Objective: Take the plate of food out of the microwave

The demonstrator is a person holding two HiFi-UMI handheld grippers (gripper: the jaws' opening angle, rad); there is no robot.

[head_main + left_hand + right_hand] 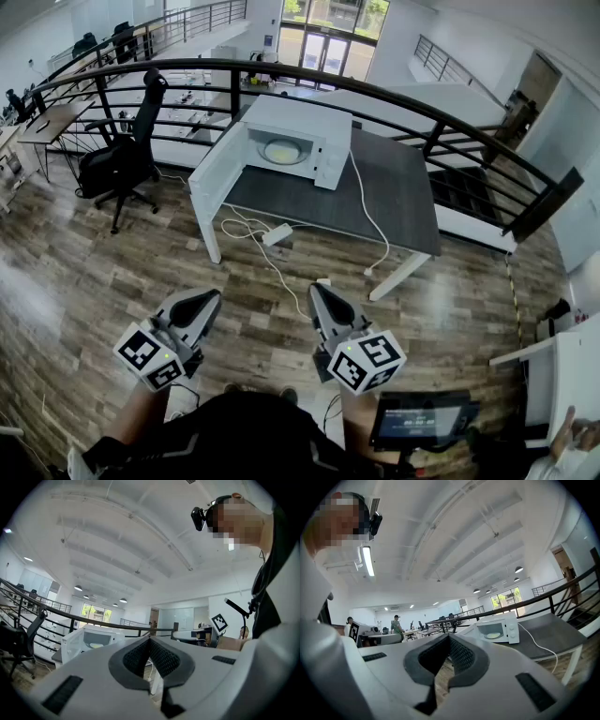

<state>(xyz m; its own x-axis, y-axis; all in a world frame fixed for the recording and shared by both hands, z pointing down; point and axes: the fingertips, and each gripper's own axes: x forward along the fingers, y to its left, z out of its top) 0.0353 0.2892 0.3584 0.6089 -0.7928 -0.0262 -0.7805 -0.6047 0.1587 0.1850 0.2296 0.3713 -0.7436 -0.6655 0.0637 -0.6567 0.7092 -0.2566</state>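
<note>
The white microwave (298, 139) stands on a dark table (398, 192) well ahead of me, its door (217, 171) swung open to the left. Inside it lies a pale plate of food (281, 151). The left gripper view shows the microwave (89, 641) and the plate (96, 645) far off; in the right gripper view the microwave (497, 629) and plate (493, 635) are equally distant. My left gripper (210, 296) and right gripper (316, 290) hover level over the wooden floor, short of the table. Both left gripper (150, 638) and right gripper (449, 637) are shut with nothing between the pads.
A black office chair (127, 150) stands left of the table. A black railing (394, 84) curves behind it. A power strip (277, 234) and white cables lie on the floor under the table's front edge. A small screen (422, 417) sits by my right side.
</note>
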